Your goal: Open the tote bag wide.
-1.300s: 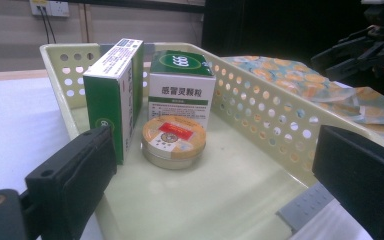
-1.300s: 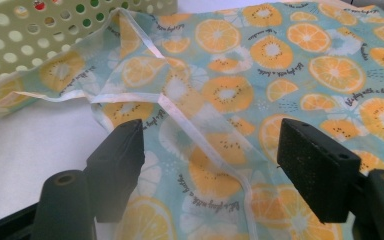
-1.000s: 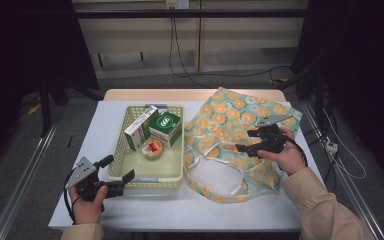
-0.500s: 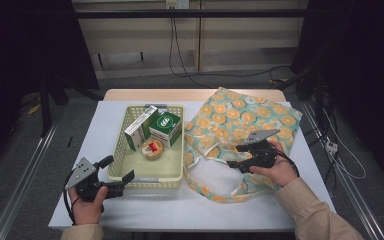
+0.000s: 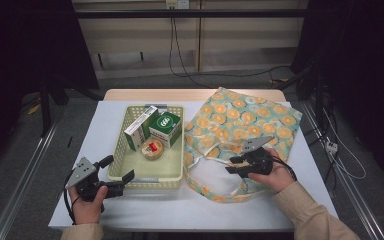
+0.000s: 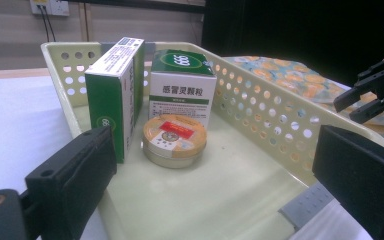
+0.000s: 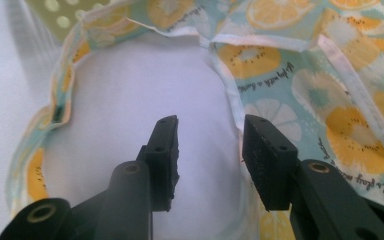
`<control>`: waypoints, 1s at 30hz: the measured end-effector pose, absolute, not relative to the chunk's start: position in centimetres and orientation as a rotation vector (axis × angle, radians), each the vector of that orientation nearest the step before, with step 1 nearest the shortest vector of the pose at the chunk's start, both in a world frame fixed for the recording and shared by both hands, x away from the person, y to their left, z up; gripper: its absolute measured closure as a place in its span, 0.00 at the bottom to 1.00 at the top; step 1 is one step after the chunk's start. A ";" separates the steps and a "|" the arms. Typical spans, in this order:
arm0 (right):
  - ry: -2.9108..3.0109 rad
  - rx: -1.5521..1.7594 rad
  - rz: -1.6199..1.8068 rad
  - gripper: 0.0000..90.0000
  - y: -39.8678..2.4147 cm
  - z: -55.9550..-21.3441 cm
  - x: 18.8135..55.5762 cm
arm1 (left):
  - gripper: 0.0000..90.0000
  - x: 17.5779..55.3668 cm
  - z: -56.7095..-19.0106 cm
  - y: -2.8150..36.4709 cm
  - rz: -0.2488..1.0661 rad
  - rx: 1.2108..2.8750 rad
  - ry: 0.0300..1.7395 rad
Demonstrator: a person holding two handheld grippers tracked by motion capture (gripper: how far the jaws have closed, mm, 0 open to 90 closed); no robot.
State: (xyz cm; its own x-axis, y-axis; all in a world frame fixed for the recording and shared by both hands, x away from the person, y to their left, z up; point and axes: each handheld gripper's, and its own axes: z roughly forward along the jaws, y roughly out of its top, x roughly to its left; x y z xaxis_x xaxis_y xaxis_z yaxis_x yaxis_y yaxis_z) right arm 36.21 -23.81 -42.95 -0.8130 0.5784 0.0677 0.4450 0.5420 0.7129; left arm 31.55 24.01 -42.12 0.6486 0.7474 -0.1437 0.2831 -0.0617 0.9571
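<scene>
- The right gripper (image 5: 234, 165) has its jaws partly apart, having just been closing; the bag's white-edged rim (image 7: 230, 100) runs between the pads, which do not yet press it.
- It lies low over the fruit-print tote bag (image 5: 250, 120), pointing left toward the basket, with the right hand (image 5: 270, 175) behind it on the cloth.
- The bag's strap loop (image 5: 205, 187) rings bare table (image 5: 145, 210) beneath the jaws; open room lies toward the near edge.
- The left gripper (image 5: 117, 172) rests in the left hand (image 5: 87, 200), jaws wide apart astride the basket's near corner (image 5: 130, 182), holding nothing.
- The yellow basket (image 6: 260, 105) holds two green-and-white boxes (image 6: 180, 85) and a round tin (image 6: 174, 140), just beside the bag.
</scene>
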 end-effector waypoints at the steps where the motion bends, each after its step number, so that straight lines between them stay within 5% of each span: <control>1: 2.592 0.882 1.122 0.69 -23.9 -43.0 36.3 | 0.04 31.5 -42.1 24.0 0.470 1.638 0.861; 19: 2.559 0.935 1.040 0.75 -24.9 -44.3 37.1 | 0.04 31.4 -42.2 24.0 0.470 1.643 0.868; 30: 2.585 1.015 1.014 1.00 -24.8 -44.9 38.1 | 0.04 31.2 -42.1 24.3 0.475 1.636 0.869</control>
